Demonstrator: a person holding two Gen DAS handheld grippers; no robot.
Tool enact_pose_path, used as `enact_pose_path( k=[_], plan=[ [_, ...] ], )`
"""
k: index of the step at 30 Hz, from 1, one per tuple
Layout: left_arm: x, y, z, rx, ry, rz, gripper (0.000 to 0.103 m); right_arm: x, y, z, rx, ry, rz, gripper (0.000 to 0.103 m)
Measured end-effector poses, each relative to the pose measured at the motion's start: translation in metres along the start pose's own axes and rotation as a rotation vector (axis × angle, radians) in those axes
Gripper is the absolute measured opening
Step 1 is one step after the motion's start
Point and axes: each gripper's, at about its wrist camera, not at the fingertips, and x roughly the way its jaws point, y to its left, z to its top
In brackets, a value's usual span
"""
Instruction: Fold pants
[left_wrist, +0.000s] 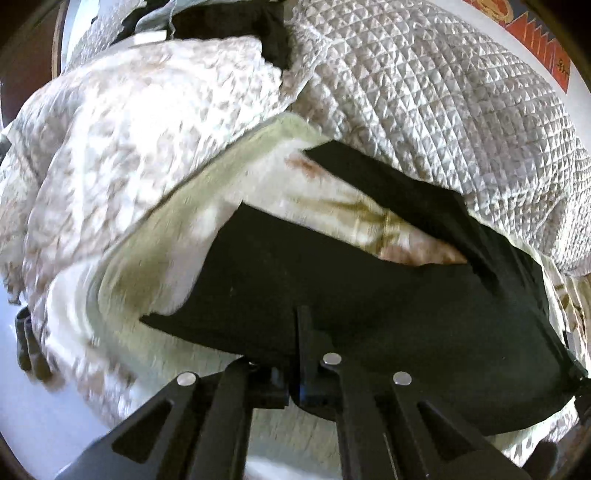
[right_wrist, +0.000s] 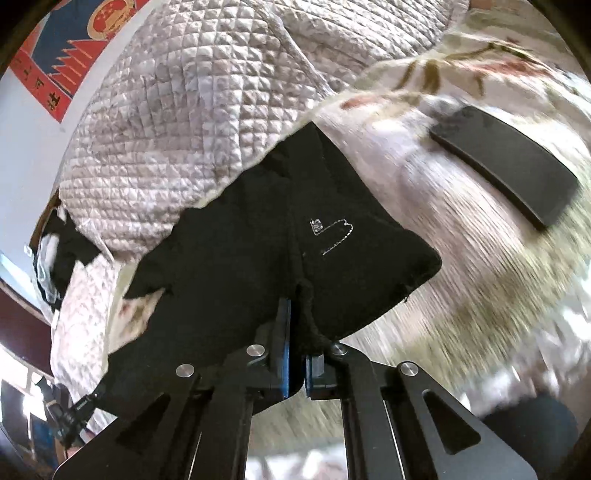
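Black pants (left_wrist: 369, 295) hang stretched over a floral bedsheet (left_wrist: 369, 218), lifted off it between both grippers. In the left wrist view, my left gripper (left_wrist: 301, 332) is shut on the pants' near edge, with cloth pinched between its fingers. In the right wrist view, my right gripper (right_wrist: 297, 321) is shut on a bunched fold of the same pants (right_wrist: 240, 258), its blue pads pressed together on the cloth. White stitching (right_wrist: 332, 236) shows on the fabric just above the grip. The far ends of the pants run under the quilt's edge.
A pale quilted blanket (left_wrist: 424, 92) (right_wrist: 184, 110) is heaped behind the pants. A black phone (right_wrist: 506, 166) lies on the floral sheet (right_wrist: 424, 221) to the right. More dark clothes (left_wrist: 236, 26) sit on the blanket. A red and blue poster (right_wrist: 66, 55) hangs on the wall.
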Motion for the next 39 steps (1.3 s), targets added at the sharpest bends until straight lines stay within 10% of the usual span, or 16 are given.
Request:
enact_pose_path(
  k=[7,10,18,27,31,39],
  plan=[
    [0.006,-0.006,-0.015,0.024,0.059,0.046,0.009,0.017,-0.03,-0.021,0.038,0.063,-0.063,0.004],
    [-0.009,-0.002,-0.012,0.017,0.042,0.082,0.012,0.007,-0.021,-0.017,-0.011,0.061,-0.097,0.025],
    [-0.045,0.013,0.001,-0.019,-0.105,0.269,0.025,-0.047,-0.021,-0.009,-0.101,-0.164,-0.401,0.04],
    [-0.009,-0.053,-0.015,0.119,0.013,-0.053,0.029,0.001,0.028,-0.02,-0.377,-0.058,-0.19,0.04],
    [0.017,-0.05,-0.023,0.141,0.085,0.006,0.029,0.029,-0.002,-0.026,-0.36,0.039,-0.235,0.037],
    [0.024,-0.025,0.01,0.09,0.04,0.075,0.037,0.002,0.025,-0.01,-0.385,-0.064,-0.22,0.038]
  ],
)
